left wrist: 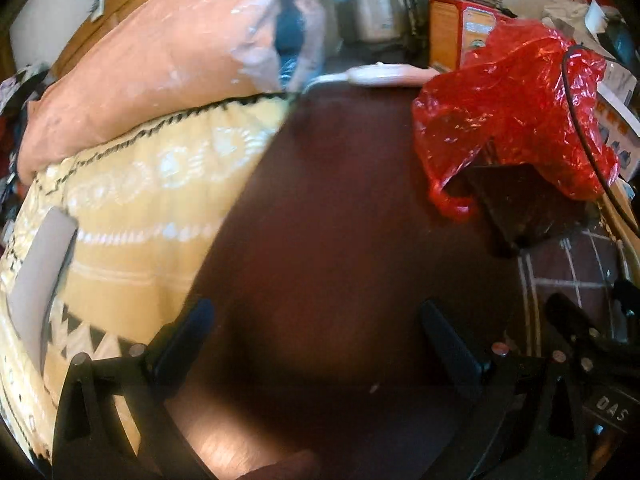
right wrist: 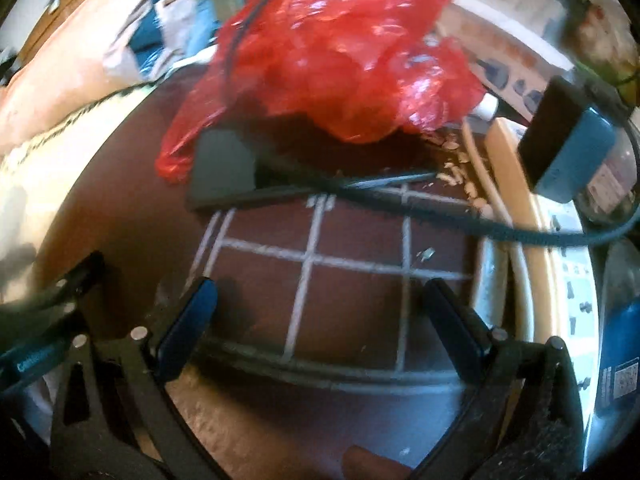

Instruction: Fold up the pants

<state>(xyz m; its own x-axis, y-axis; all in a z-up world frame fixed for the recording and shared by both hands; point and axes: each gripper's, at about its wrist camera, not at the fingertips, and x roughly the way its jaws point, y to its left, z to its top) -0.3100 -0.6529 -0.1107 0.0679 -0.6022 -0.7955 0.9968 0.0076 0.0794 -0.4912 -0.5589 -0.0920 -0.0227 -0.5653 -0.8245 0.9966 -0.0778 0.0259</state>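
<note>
No garment that I can name as pants shows clearly. A yellow cloth with white and black patterns point(left wrist: 132, 216) lies at the left of the dark brown table point(left wrist: 340, 220), with a grey strip point(left wrist: 40, 272) on it. My left gripper point(left wrist: 316, 340) is open and empty above bare table, just right of the cloth. My right gripper point(right wrist: 316, 320) is open and empty above the table's white-lined part point(right wrist: 320, 256). The cloth's edge also shows in the right wrist view point(right wrist: 48, 152).
A peach pillow point(left wrist: 152, 56) lies behind the cloth. A red plastic bag point(left wrist: 516, 116) covers a dark flat object point(left wrist: 520, 204) at the back right; both show in the right wrist view point(right wrist: 340, 52). A black cable point(right wrist: 460, 220), a blue-black box point(right wrist: 568, 148) and clutter sit right.
</note>
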